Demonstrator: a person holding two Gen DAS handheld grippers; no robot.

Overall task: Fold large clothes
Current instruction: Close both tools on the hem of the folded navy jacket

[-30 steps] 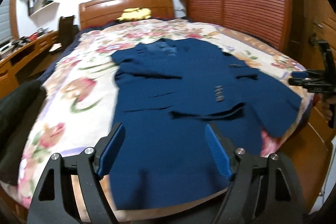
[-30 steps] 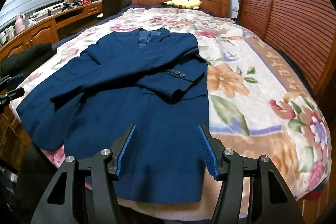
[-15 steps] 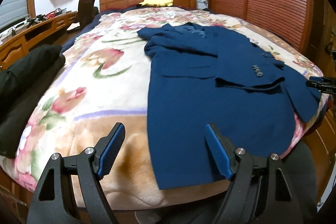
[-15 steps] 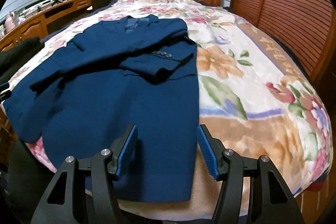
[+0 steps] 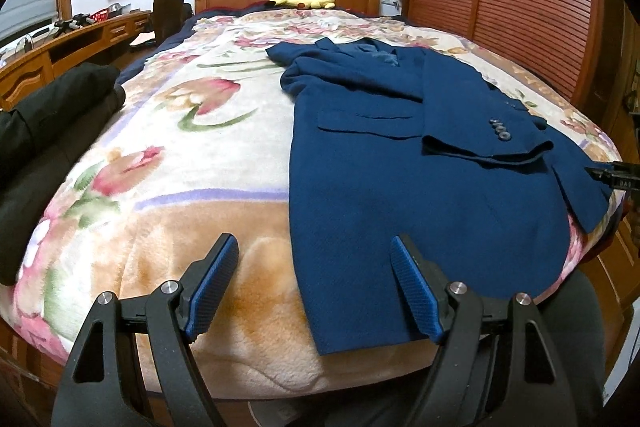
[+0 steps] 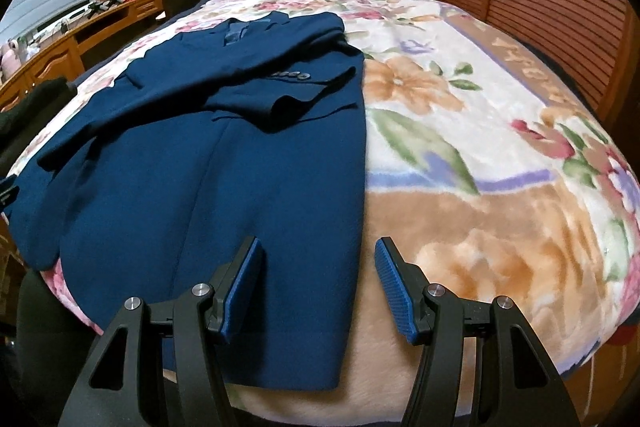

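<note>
Both my grippers have swung outward since a second ago: the left gripper [image 5: 312, 287] now frames the near left hem corner of the dark blue wool suit jacket [image 5: 400, 163], the right gripper [image 6: 318, 285] the right hem edge. It lies flat on the floral blanket bed [image 6: 500, 147], long axis running away toward the headboard, sleeves crossed over its front. Both pairs of fingers are spread wide and hold nothing.
</note>
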